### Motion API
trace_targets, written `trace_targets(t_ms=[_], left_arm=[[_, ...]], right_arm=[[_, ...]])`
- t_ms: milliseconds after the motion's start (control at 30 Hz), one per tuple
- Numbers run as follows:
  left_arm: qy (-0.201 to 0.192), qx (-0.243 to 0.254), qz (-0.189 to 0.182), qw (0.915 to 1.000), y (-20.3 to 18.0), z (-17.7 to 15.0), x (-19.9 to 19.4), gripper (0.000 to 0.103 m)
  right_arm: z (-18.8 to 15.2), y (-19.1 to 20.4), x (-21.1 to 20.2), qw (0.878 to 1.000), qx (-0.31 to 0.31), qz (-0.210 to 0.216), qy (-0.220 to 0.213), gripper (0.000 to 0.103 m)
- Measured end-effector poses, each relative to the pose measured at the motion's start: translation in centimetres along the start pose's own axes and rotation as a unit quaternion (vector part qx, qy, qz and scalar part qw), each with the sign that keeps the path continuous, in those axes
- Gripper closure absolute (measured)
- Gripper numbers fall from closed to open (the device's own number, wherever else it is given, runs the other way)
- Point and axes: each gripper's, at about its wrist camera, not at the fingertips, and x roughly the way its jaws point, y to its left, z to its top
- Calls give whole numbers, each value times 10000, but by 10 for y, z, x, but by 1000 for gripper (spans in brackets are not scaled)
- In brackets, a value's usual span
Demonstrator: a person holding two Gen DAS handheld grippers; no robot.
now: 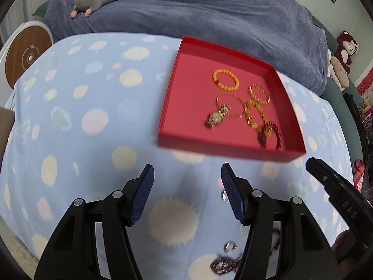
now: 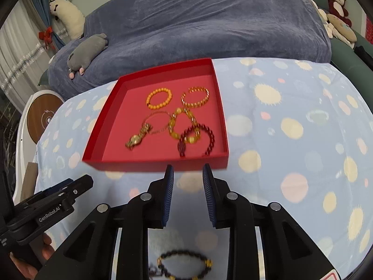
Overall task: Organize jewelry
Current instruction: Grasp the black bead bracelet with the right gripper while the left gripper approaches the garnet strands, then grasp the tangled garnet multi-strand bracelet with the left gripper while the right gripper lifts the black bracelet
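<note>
A red tray (image 1: pixel 167 107) (image 2: pixel 105 137) lies on the spotted blue cloth and holds several pieces: an orange bead bracelet (image 1: pixel 225 79) (image 2: pixel 159 98), a gold chain bracelet (image 1: pixel 259 93) (image 2: pixel 195 96), a gold watch (image 1: pixel 215 117) (image 2: pixel 136 138), a yellow bead bracelet (image 2: pixel 184 126) and a dark red bead bracelet (image 1: pixel 270 135) (image 2: pixel 197 141). My left gripper (image 1: pixel 187 172) is open and empty, short of the tray. My right gripper (image 2: pixel 188 171) is open and empty at the tray's near wall. A dark bead bracelet (image 2: pixel 184 263) (image 1: pixel 223 264) and small rings (image 1: pixel 229 248) lie loose on the cloth below the grippers.
A blue-grey blanket (image 2: pixel 209 23) with a grey plush toy (image 2: pixel 87 51) lies behind the tray. A round wooden-topped device (image 1: pixel 25 56) stands at the left. Plush toys (image 2: pixel 335 0) sit at the far right.
</note>
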Motion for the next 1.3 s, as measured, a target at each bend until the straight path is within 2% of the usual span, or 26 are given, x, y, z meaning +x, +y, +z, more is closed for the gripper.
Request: trace_targets(t_ms=[333, 533, 900, 1167, 1300], left_arm=[[313, 62, 48, 9995, 8, -61, -9, 46], [373, 137, 66, 9992, 6, -81, -13, 46], [329, 212, 129, 9992, 4, -87, -20, 46], [379, 238, 157, 9989, 3, -91, -20, 46], [427, 256, 96, 9987, -2, -96, -20, 46]], right_arm=[[-74, -10, -13, 9988, 138, -143, 455, 77], [-103, -13, -10, 9975, 150, -239, 642, 77], [-110, -7, 5, 9966, 22, -329, 751, 77], [-116, -11, 3, 9965, 61, -352, 760, 93], [-122, -17, -2, 9964, 145, -303, 783, 94]])
